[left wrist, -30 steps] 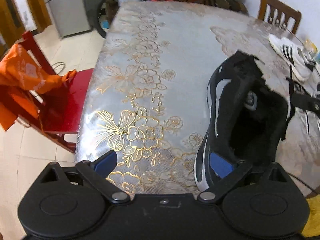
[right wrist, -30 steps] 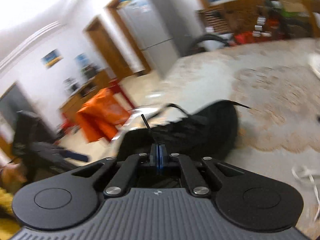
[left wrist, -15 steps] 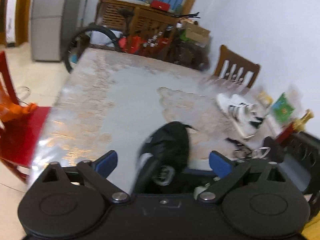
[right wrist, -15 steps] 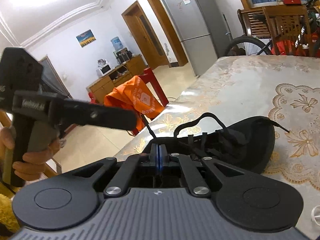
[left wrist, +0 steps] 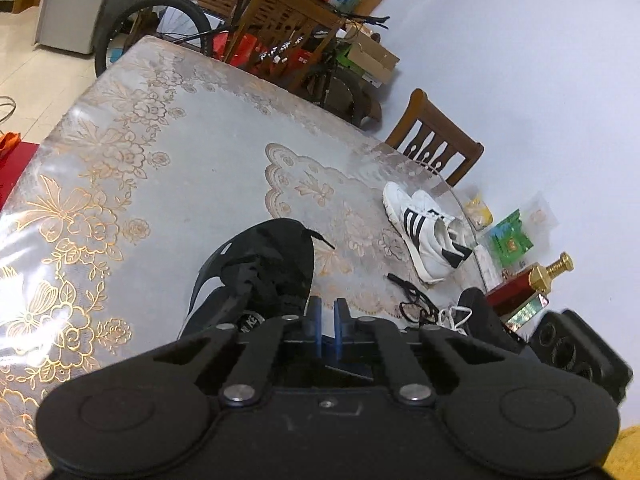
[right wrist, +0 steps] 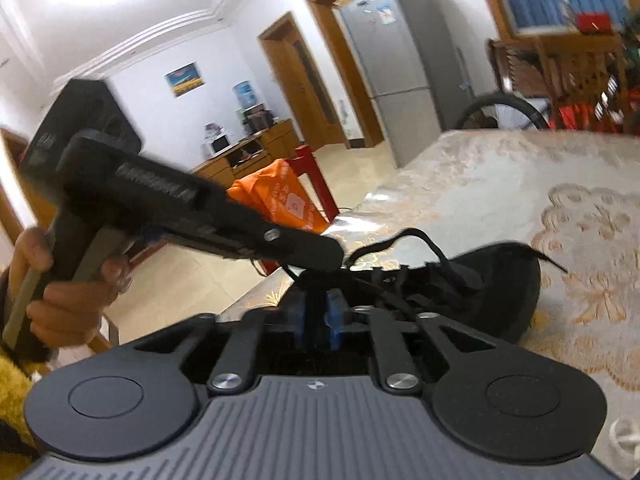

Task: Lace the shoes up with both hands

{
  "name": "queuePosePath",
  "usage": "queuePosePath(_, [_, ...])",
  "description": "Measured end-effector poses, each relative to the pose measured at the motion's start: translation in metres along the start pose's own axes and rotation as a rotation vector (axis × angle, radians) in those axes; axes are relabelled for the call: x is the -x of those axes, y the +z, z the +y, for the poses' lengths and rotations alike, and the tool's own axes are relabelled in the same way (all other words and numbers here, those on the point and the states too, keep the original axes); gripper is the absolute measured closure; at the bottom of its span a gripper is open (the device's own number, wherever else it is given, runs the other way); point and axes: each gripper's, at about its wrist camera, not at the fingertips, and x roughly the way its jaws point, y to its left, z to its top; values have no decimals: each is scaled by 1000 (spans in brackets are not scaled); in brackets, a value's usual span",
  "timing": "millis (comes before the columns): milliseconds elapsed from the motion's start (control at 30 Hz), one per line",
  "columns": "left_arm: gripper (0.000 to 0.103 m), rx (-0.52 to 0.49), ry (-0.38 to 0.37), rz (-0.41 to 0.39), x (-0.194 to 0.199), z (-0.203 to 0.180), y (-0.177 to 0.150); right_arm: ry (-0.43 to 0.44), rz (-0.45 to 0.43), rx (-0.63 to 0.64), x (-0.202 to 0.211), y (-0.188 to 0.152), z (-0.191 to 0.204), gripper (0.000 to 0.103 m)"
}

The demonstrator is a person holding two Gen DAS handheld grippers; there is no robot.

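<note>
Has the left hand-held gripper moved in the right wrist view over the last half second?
Yes. The left hand-held gripper has swung right and down, away from the doorway, and its tip now sits above the black shoe.

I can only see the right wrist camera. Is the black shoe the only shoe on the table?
Observer: No. A white shoe with black stripes lies on the table, apart from the black shoe.
Operator: Are any laces lying around?
Observer: Yes, a loose black lace lies on the table just in front of the white shoe.
Operator: Is the left hand-held gripper open?
Observer: No. The left hand-held gripper is shut, with its blue pads close together.
</note>
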Motion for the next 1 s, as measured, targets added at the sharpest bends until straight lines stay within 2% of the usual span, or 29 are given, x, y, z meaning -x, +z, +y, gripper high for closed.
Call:
queuePosePath(67, [98, 14, 5, -2, 0, 3, 1, -24, -11, 93, 1, -2, 12, 60])
queuePosePath(167, [98, 32, -2, -1, 1, 5, 1, -50, -5, 221, -2, -3, 25, 60])
queuePosePath(233, [98, 30, 8, -8, 2, 4, 2, -49, 0, 240, -5, -3, 26, 61])
queuePosePath(300, [98, 27, 14, -11, 3, 3, 1, -43, 2, 219, -8, 1, 24, 74])
queuePosePath(333, [98, 27, 13, -12, 4, 2, 1, -42, 0, 208, -10, 2, 23, 78])
queuePosePath(400, [98, 29, 14, -15, 5, 2, 0, -41, -6, 184, -11, 4, 21, 101])
queuePosePath(500, [98, 15, 38, -34, 10, 0, 0, -41, -11, 152, -12, 4, 18, 101])
queuePosePath(633, [93, -41, 121, -66, 28, -4, -2, -48, -11, 110, -11, 2, 12, 101])
queuePosePath(667, [86, -56, 143, -69, 31, -4, -3, -48, -2, 104, -12, 2, 11, 99])
queuePosePath(700, [83, -70, 165, -72, 35, -5, -4, -49, 15, 101, -14, 1, 12, 91])
queuePosePath(733, [80, -69, 183, -73, 38, -3, -6, -49, 24, 102, -14, 0, 12, 89])
queuePosePath(800, [75, -50, 200, -76, 42, 2, -10, -61, -8, 119, -6, -3, 18, 67])
queuePosePath(833, [70, -39, 207, -75, 43, 5, -12, -74, -24, 126, -1, -4, 19, 62])
queuePosePath(900, [61, -22, 225, -69, 43, 9, -16, -104, -38, 126, 5, -7, 19, 60])
queuePosePath(1000, [58, -14, 239, -55, 43, 13, -22, -118, -8, 82, 6, -7, 15, 63])
